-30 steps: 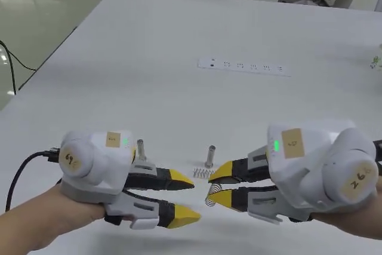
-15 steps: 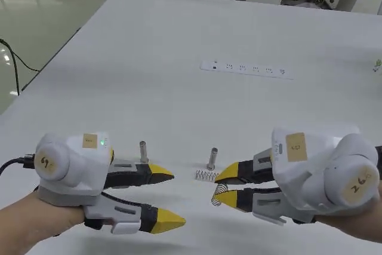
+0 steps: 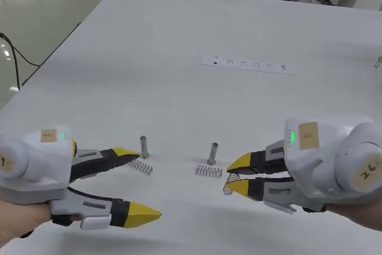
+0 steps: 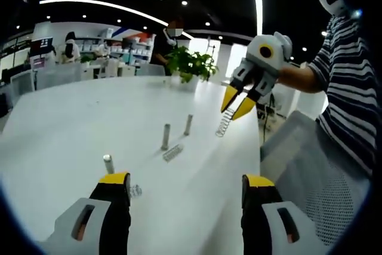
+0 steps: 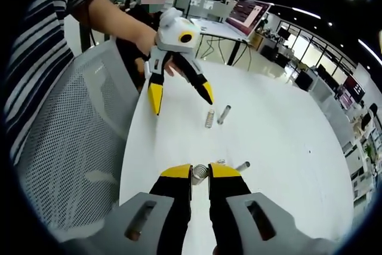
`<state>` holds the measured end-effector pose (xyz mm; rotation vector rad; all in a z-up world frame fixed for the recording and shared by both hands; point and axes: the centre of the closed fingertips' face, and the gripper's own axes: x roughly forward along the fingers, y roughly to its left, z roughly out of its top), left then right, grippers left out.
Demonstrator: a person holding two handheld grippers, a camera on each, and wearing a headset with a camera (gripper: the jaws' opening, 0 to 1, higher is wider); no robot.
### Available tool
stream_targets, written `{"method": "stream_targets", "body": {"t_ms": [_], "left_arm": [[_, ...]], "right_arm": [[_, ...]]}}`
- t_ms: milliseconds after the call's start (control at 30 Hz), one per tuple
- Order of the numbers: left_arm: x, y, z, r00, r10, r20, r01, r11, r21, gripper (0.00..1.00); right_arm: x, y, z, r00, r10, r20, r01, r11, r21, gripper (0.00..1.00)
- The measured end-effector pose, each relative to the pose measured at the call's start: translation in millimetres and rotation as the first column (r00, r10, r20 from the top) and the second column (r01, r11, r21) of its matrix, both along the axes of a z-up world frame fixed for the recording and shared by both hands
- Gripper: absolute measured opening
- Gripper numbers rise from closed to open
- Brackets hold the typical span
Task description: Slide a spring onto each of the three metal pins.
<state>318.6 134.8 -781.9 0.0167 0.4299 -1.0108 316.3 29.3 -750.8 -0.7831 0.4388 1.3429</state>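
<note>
Right tongs [image 5: 200, 170] are clamped on a spring [image 4: 224, 126], the coil pinched between the yellow tips and dangling below them, clear of the white tabletop [image 3: 179, 58]. Left tongs [image 3: 145, 183] are spread wide with nothing in them (one yellow tip low and forward, the other up by the first pin [image 3: 144, 146]). That first pin stands upright and bare. A loose spring [image 3: 141, 166] lies on its side just beside its foot, right by the upper left tip.

Over to the second pin [image 3: 213, 153], upright too and bare. A second loose spring [image 3: 209, 171] lies flat just in front of it, between the pin and the right tongs' tips. In the left gripper view a third pin [image 4: 188, 124] stands farther along the same row, and the spring in the right tongs hangs near it, not touching. The two tongs face each other across the pins, well apart.

Farther up the tabletop a white power strip [image 3: 248, 64] lies flat, well away from the work. A striped sleeve [image 4: 343, 58] leads to the right tongs, and a potted plant [image 4: 191, 64] sits near the tabletop's far edge.
</note>
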Motion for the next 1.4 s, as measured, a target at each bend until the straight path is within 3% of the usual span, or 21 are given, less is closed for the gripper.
{"method": "stream_targets", "body": {"t_ms": [467,700,933,1233,1400], "left_arm": [[-0.4,11.6,-3.6,0.999,0.047,-0.001,-0.047,0.999,-0.009,0.98],[4.0,20.3,-3.5,0.997,0.076,-0.001,-0.076,0.997,-0.008,0.98],[5.1,25.9,-2.3,0.995,0.096,-0.007,-0.097,0.995,-0.016,0.98],[5.9,34.4,-0.2,0.993,0.116,0.003,-0.116,0.993,-0.01,0.98],[4.9,33.4,-1.6,0.993,0.115,0.0,-0.115,0.993,-0.009,0.98]], "right_arm": [[10.5,-15.8,-3.3,0.999,-0.038,-0.005,0.038,0.999,-0.01,0.07],[26.7,-30.6,-1.7,0.998,-0.067,0.004,0.067,0.997,-0.039,0.07],[61.1,-52.4,4.2,0.989,-0.145,0.032,0.147,0.988,-0.051,0.07],[84.6,-67.5,6.4,0.973,-0.231,0.022,0.232,0.972,-0.028,0.07],[91.7,-65.4,3.2,0.964,-0.264,-0.014,0.264,0.965,-0.012,0.07]]}}
